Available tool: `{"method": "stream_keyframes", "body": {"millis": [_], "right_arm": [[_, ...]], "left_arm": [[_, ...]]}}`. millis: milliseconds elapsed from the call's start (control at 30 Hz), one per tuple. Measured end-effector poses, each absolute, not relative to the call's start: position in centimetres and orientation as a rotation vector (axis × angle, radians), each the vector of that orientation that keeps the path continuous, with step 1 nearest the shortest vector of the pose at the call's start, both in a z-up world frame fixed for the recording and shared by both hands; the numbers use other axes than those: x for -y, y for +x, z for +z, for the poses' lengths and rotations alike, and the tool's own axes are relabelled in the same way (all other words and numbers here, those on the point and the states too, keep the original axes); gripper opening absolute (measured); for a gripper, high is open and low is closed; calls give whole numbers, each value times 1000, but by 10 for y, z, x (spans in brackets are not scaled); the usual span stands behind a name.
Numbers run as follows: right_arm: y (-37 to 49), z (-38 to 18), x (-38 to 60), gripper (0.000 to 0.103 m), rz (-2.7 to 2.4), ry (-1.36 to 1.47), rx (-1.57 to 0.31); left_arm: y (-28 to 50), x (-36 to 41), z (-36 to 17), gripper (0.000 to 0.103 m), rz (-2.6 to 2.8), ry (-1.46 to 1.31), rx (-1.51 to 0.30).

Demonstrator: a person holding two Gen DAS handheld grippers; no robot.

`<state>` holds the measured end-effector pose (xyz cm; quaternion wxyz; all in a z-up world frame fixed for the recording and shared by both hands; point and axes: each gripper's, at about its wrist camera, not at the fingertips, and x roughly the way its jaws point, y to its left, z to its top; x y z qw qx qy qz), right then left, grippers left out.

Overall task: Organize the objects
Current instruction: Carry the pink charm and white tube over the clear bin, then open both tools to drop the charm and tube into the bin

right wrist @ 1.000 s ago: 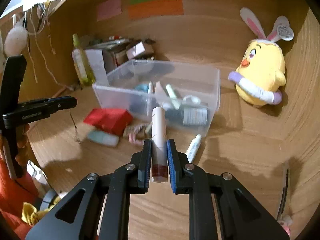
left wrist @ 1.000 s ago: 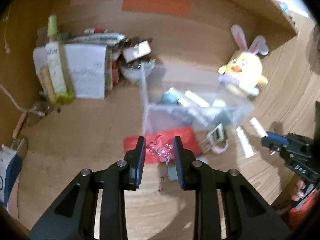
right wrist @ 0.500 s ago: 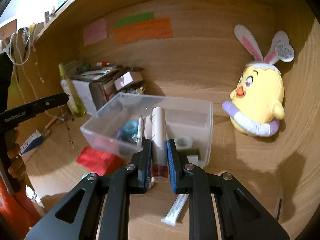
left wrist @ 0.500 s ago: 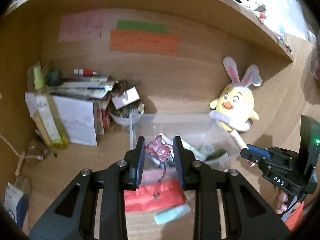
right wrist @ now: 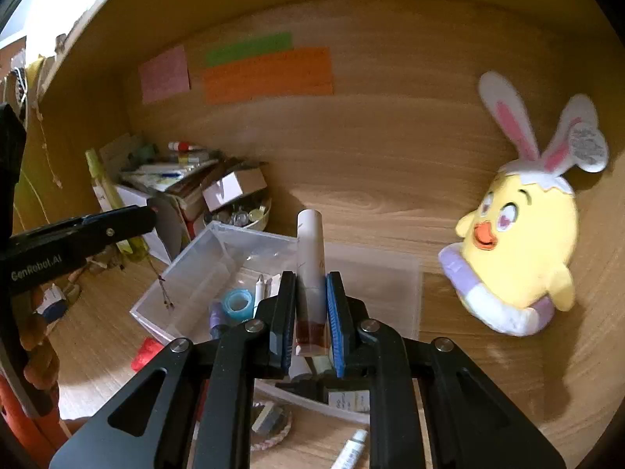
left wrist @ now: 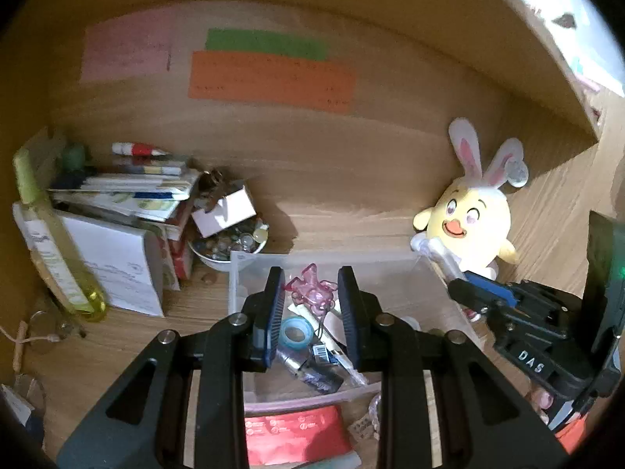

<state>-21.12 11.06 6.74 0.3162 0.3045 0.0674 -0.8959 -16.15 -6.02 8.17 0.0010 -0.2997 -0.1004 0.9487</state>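
Note:
A clear plastic bin [left wrist: 238, 273] [right wrist: 183, 269] sits on the wooden desk and holds a blue tape roll [left wrist: 295, 331] [right wrist: 238, 301], tubes and small bottles. My left gripper [left wrist: 310, 293] is shut on a pink charm [left wrist: 312, 291] with a dangling cord, held above the bin. My right gripper [right wrist: 310, 305] is shut on a white tube with a dark red end [right wrist: 310, 269], held upright over the bin's near side. The right gripper also shows at the right of the left wrist view [left wrist: 488, 297].
A yellow plush chick with bunny ears [left wrist: 468, 222] [right wrist: 519, 258] stands right of the bin. A stack of papers and boxes [left wrist: 117, 203], a bowl of beads [left wrist: 228, 244] and a yellow-green bottle [left wrist: 54, 258] crowd the left. A red packet [left wrist: 293, 434] and a small tube [right wrist: 351, 447] lie in front.
Both grippers rose and moved forward over the bin, carrying the pink charm and the white tube. The red packet dropped toward the bottom of the left view.

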Motion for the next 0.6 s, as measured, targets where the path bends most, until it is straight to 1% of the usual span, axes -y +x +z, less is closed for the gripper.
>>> {"method": "stream_keyframes", "body": {"millis": [200, 400, 600], "right_arm": [[-226, 42, -91, 14, -2312, 890, -236], [-241, 12, -76, 14, -2256, 996, -289], [-251, -6, -67, 14, -2239, 1058, -330]], "left_arm": [[-182, 55, 61, 27, 2952, -1003, 316], [-201, 55, 31, 27, 2883, -1121, 331], [-214, 56, 10, 27, 2836, -1198, 340]]}}
